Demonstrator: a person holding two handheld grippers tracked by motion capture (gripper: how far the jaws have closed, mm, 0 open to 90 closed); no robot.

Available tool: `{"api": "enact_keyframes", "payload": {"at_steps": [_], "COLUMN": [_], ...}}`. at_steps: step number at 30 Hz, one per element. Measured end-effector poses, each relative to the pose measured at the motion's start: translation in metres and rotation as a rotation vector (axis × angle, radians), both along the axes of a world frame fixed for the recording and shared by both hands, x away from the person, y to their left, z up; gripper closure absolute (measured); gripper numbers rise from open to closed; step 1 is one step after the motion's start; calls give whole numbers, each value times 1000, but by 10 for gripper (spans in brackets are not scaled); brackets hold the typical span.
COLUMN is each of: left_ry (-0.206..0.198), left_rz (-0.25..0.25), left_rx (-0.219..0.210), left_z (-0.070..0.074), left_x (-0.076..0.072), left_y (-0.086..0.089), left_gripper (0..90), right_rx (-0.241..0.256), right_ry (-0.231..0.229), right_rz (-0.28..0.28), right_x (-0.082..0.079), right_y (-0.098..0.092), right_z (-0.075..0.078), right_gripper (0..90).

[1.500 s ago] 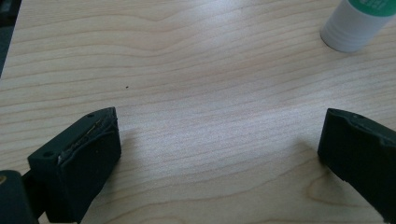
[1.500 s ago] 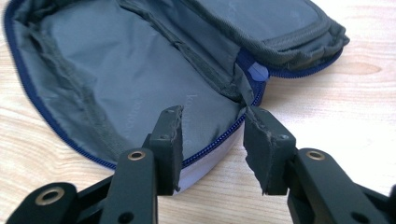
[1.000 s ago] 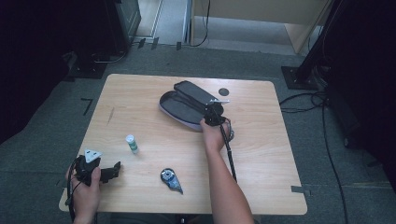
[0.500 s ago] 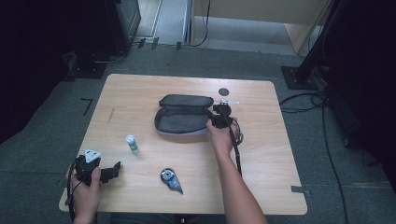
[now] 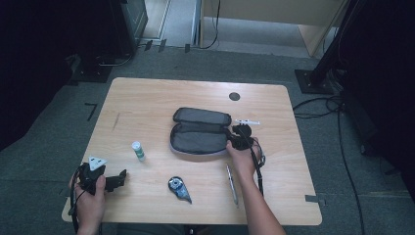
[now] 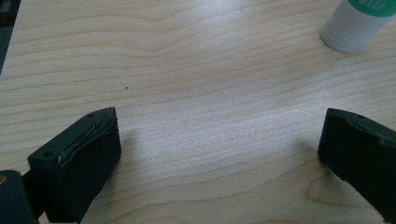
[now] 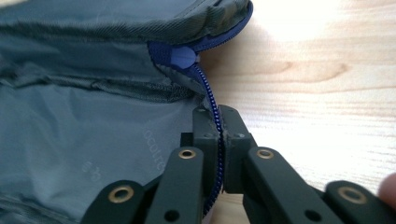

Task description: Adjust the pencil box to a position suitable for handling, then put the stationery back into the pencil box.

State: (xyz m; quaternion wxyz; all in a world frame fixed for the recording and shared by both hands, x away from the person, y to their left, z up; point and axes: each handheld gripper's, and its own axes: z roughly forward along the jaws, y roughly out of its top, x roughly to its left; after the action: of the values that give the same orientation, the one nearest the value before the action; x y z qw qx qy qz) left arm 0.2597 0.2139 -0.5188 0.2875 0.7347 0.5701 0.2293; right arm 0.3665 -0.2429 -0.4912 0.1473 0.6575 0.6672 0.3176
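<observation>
Where the grey pencil case (image 5: 200,131) lies opened flat near the middle of the wooden counter (image 5: 147,98), the right claw (image 5: 234,138) sits at its right-hand edge. In the right gripper view the two jaws are pressed together on the blue zipper edge (image 7: 211,105) of the case, the zipper teeth running down between them. The blue slider (image 7: 183,58) sits just above the grip, at the corner where the upper flap meets the lower half. The grey lining of the lower half lies to the left of the jaws, with faint printed lettering on it.

The left claw (image 5: 115,180) rests low at the near left corner of the counter, held in the left hand (image 5: 90,196), well apart from the case. In the left gripper view its jaws stand wide with bare wood between them, holding nothing. A white glue stick with green label (image 6: 357,23) stands beyond the jaws, at the upper right of that view; in the high view it stands between the left claw and the case.

Other items on the counter: a blue correction-tape dispenser (image 5: 178,188) near the front edge, a pen (image 5: 231,182) lying just beside the right forearm, and a small white object (image 5: 247,122) just right of the case's upper flap. A dark round mark (image 5: 234,96) is seen toward the far edge.
</observation>
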Motion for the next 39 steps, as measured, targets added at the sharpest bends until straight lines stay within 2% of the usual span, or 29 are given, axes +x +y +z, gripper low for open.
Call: {"api": "enact_keyframes", "payload": {"at_steps": [3, 5, 8, 10, 12, 15, 19, 26, 29, 34, 39], "left_ry": [1, 1, 0, 1, 1, 1, 1, 0, 0, 0, 0], "left_rz": [0, 0, 1, 0, 1, 1, 3, 3, 3, 3, 2], "left_rx": [0, 0, -1, 0, -1, -1, -1, -1, -1, -1, 1], "left_z": [0, 0, 0, 0, 0, 0, 0, 0, 0, 0, 0], "left_x": [0, 0, 0, 0, 0, 0, 0, 0, 0, 0, 0], "left_y": [0, 0, 0, 0, 0, 0, 0, 0, 0, 0, 0], "left_gripper": [0, 0, 0, 0, 0, 0, 0, 0, 0, 0, 0], "right_rx": [26, 6, -11, -27, -12, -28, -37, -66, -57, -76, -60], "right_ry": [-6, -12, -55, -81, -103, -117, -131, -143, -135, -131, -104], "right_rz": [16, 27, 65, 69, 74, 81, 90, 150, 169, 210, 227], "right_x": [-2, -6, -18, -29, -41, -57, -76, -103, -115, -135, -151], "right_y": [-2, -2, -3, -4, -7, -11, -17, -25, -26, -26, -27], "right_z": [0, 3, 10, 16, 22, 28, 34, 35, 33, 25, 13], "right_gripper": [627, 511, 392, 349, 310, 245, 190, 145, 139, 142, 185]}}
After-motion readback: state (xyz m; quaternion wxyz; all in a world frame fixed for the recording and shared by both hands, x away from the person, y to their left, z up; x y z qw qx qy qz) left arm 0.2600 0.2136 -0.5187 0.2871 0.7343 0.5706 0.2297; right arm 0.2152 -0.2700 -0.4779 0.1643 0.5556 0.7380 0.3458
